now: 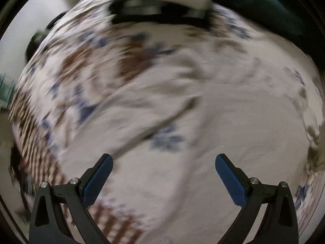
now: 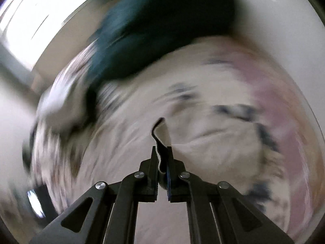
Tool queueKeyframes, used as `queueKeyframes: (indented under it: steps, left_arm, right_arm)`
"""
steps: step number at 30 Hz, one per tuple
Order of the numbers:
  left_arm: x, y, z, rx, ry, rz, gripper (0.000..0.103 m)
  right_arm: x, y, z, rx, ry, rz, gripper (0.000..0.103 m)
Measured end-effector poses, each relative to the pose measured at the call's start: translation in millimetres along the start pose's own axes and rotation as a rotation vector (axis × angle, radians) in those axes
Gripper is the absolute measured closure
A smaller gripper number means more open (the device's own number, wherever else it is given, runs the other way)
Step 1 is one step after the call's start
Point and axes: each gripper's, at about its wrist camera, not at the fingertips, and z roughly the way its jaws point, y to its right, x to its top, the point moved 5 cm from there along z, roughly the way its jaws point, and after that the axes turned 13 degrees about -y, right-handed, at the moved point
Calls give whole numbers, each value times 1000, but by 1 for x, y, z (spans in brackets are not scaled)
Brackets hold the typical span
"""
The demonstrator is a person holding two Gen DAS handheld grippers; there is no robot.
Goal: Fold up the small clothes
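White cloth (image 2: 162,134) with an edge of it is pinched tight in my right hand-held gripper (image 2: 162,152). My left hand-held gripper (image 1: 164,160) is spread wide and holds nothing, just above the cloth lying on the patterned bed cover (image 1: 81,65). Both views are blurry. I should grab the other corner, then pull flat before I fold.

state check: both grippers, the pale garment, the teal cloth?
left gripper: open, blue pads wide apart, nothing between them, hovering over the cloth.
right gripper: shut on an edge of the pale garment.
pale garment: spread out, creased, one edge pinched and standing up out of the right gripper's fingers.
teal cloth: bunched in a heap at the far side, not held; heavy blur hides detail.
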Motion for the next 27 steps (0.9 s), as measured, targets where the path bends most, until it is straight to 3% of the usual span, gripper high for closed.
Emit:
queueKeyframes:
  steps: [2,6,10,13,15,16,17,18,20,22,24,27]
  left_arm:
    - [-4,-34,8,21,-11,-59,0]
    - [-18,-95,25,87,-31,-161,0]
    - [-33,-136,49,115,-76,-237,0]
    - [-41,-158,64,116,-107,-283,0]
    - [-47,-169,67,99,-128,-318,0]
    - [-49,-175,68,75,-137,-349,0]
    - [-52,-181,68,54,-143,-376,0]
    - [-55,-189,70,19,-152,-416,0]
    - [-61,-201,77,-78,-178,-511,0]
    - [-66,-207,89,-190,-213,-605,0]
    - [-68,-214,107,-349,-256,-717,0]
    - [-67,-218,129,-537,-256,-878,1]
  right_arm:
    - [-25,-70,39,-32,-93,-195,97]
    - [-104,-156,104,-80,-259,-446,97]
    - [-191,-182,142,-160,-367,-635,97]
    - [-229,-177,157,-215,-416,-714,97]
    - [-240,-174,168,-246,-469,-738,91]
    - [-242,-170,171,-229,-512,-723,87]
    - [-241,-167,168,-185,-543,-696,72]
    - [-238,-162,162,-145,-559,-662,50]
    - [-226,-150,146,-71,-567,-573,36]
    - [-211,-126,126,-44,-538,-457,36]
    - [-198,-97,114,-63,-521,-349,36]
    - [-169,-72,114,-93,-496,-231,36]
